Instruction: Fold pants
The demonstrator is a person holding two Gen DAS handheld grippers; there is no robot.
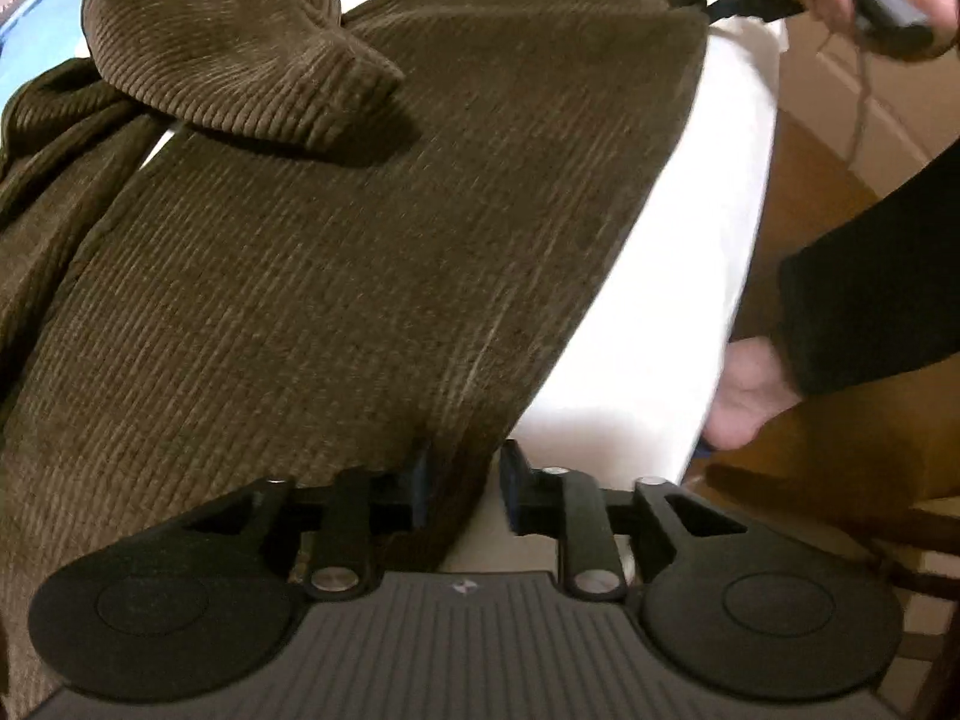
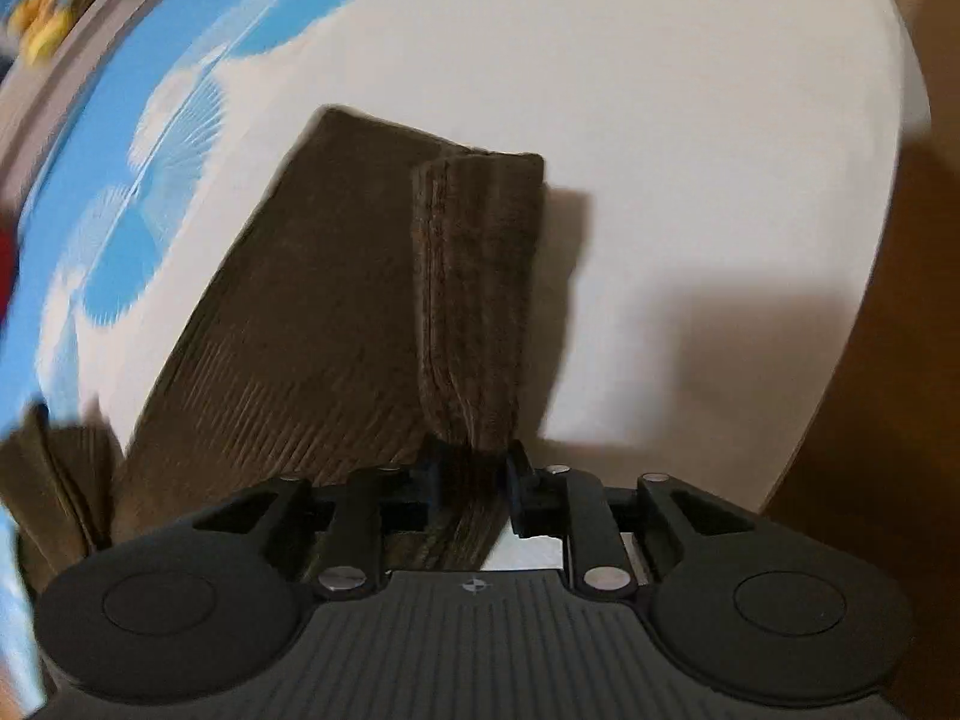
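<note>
- Presently, pants [image 1: 336,252]: brown corduroy, spread on the white tabletop [image 1: 690,252] ahead of both tools.
- Left hand-held gripper [image 1: 465,483]: clamped on the near cloth edge.
- Right hand-held gripper [image 2: 471,480]: pinching a raised hem strip.
- Step, by my reading: mid-fold; next, carry both held edges across together.

Ribbed brown corduroy on the pants [image 1: 336,252], soft and matt. Matt black plastic with shiny metal pins on the left gripper [image 1: 465,480]. Smooth white sheet [image 2: 690,180], blue-printed.

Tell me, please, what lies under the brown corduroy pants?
The corduroy pants lie on a white surface with blue patterning, bare beside them. Whatever sits directly beneath the fabric is covered. Left gripper and right gripper each pinch an edge.
</note>
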